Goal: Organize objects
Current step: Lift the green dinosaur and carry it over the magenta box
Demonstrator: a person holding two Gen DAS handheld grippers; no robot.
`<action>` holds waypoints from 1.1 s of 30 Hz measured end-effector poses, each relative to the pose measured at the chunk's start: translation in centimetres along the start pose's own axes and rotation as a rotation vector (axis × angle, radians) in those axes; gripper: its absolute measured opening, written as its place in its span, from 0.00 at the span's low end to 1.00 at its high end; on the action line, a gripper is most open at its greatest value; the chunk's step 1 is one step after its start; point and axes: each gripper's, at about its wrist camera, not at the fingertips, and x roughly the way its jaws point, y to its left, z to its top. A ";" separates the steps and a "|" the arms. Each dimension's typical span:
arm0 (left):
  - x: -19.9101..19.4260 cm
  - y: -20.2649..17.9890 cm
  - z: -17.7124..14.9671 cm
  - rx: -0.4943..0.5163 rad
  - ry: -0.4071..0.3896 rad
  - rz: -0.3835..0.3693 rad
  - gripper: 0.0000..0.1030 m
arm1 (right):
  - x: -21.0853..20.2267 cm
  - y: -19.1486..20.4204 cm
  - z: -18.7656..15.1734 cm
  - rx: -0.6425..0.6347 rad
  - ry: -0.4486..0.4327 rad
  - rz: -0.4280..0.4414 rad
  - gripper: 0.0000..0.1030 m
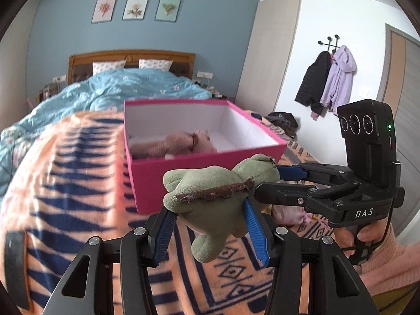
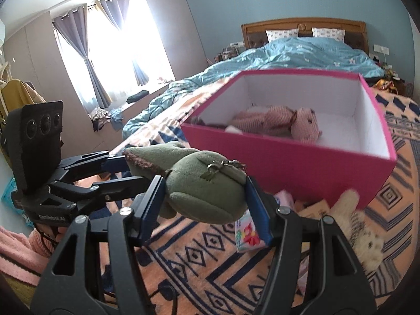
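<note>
Bedroom light poured in from the curtained window, and the action sat at the foot of the bed, on an orange blanket (image 1: 68, 183) with navy patterning. Both tools were on one toy: the left gripper (image 1: 210, 225) pinched the green plush turtle (image 1: 210, 199) across its belly, blue pads pressed into the fabric, while the right gripper (image 2: 207, 197) clamped the head end, where a small metal keychain clasp (image 2: 214, 169) showed. The turtle hung clear of the blanket, just in front of the pink box (image 2: 288, 162), not yet over its rim.

Inside that box, a pink plush bear (image 2: 283, 126) already lay on the white floor. A cream fluffy toy (image 2: 365, 236) and a colourful packet (image 2: 249, 233) waited on the blanket beside the box's near wall.

So this looked like the carry stage of packing away the second toy. Next call, by my reading: take the turtle over the near wall, lower it beside the bear, then let both sets of jaws go together, or one pad might drag it back out.
</note>
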 end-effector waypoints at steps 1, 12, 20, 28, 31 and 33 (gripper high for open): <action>-0.1 -0.1 0.5 0.012 -0.009 0.002 0.51 | -0.2 -0.1 0.3 -0.003 -0.008 -0.001 0.62; 0.5 0.4 5.4 0.068 -0.074 0.028 0.51 | -1.0 -1.1 4.9 -0.035 -0.089 -0.022 0.62; 1.6 0.9 8.0 0.082 -0.098 0.063 0.51 | -0.2 -2.3 7.6 -0.036 -0.113 -0.030 0.62; 3.0 1.6 9.5 0.078 -0.094 0.082 0.51 | 0.9 -3.5 9.4 -0.018 -0.122 -0.039 0.62; 3.9 1.9 9.9 0.069 -0.081 0.089 0.51 | 1.6 -4.1 9.9 -0.014 -0.116 -0.044 0.62; 4.5 2.3 10.1 0.060 -0.071 0.093 0.51 | 2.0 -4.4 10.1 -0.009 -0.109 -0.048 0.62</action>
